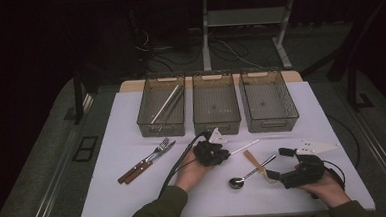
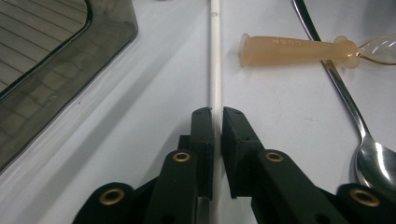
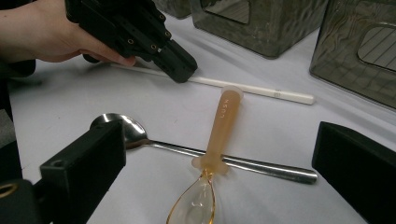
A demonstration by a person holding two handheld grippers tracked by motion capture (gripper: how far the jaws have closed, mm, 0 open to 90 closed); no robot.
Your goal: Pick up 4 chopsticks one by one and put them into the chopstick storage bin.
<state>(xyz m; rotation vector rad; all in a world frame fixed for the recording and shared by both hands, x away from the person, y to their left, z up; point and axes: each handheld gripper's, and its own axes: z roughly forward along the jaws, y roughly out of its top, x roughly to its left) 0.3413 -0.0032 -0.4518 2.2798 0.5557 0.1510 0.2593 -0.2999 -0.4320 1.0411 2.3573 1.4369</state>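
My left tool is clamped on the white stick, which lies flat on the tabletop just short of the middle bin, toward the centre. The grip sits near one end, so most of the stick runs out ahead of the jaws. If I lift now, I expect that long end to droop or swing, and it could twist out of the narrow pinch. Its far part passes close to the amber spoon, which lies across the steel spoon; a sideways sweep could knock both. My right tool waits wide open near the front right of the tabletop, the amber spoon between its jaws, untouched.
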